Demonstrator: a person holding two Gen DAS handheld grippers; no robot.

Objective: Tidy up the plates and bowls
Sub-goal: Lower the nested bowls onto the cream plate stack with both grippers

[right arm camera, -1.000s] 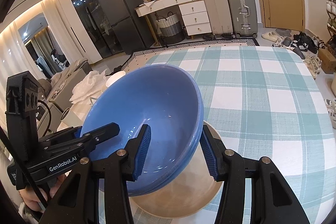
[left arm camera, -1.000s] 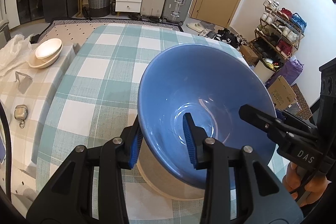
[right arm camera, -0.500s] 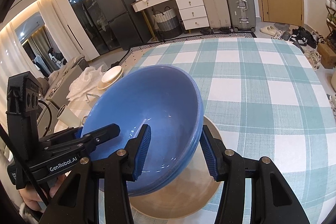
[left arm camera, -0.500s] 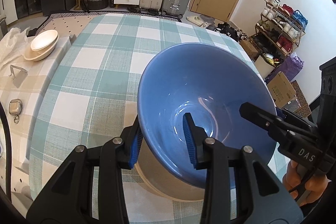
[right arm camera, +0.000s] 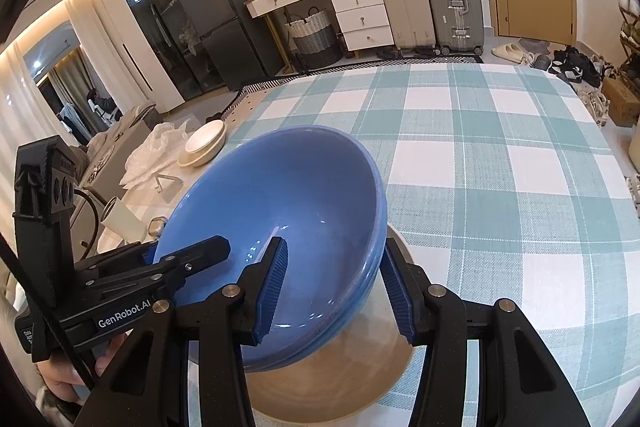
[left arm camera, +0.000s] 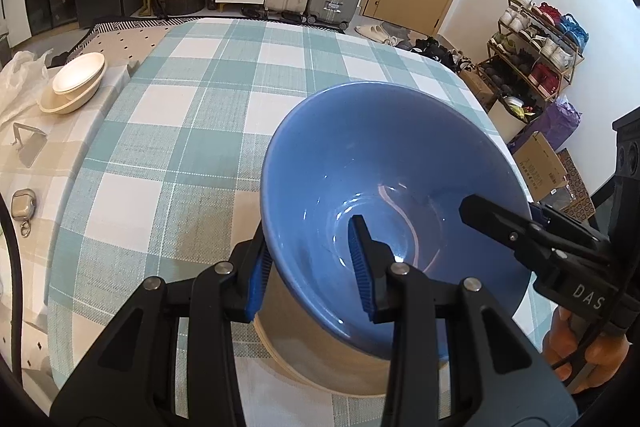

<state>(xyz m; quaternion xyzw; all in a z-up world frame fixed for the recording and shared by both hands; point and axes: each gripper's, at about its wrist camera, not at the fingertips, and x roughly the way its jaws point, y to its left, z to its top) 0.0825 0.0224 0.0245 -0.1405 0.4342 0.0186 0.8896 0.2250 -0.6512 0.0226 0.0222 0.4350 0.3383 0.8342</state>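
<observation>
A big blue bowl (left arm camera: 384, 163) is held over a beige plate (left arm camera: 320, 367) on the checked tablecloth. The right wrist view shows stacked blue bowls (right arm camera: 288, 211) over the beige plate (right arm camera: 340, 379). My left gripper (left arm camera: 310, 267) is shut on the bowl's near-left rim, one finger inside and one outside. My right gripper (right arm camera: 336, 287) is shut on the opposite rim in the same way. Each gripper shows in the other's view, the right gripper (left arm camera: 520, 231) and the left gripper (right arm camera: 168, 267).
The round table with the green-and-white cloth (left arm camera: 200, 99) stretches beyond the bowl. Nested cream bowls (left arm camera: 76, 83) sit on a side surface at the left, next to a white plastic bag (right arm camera: 156, 151) and a small case (left arm camera: 22, 203). Suitcases, drawers and a shoe rack stand behind.
Both grippers with the blue bowl have risen and tilted a little; the table looks further below and the cream bowls have shifted in view. The grips have not changed.
</observation>
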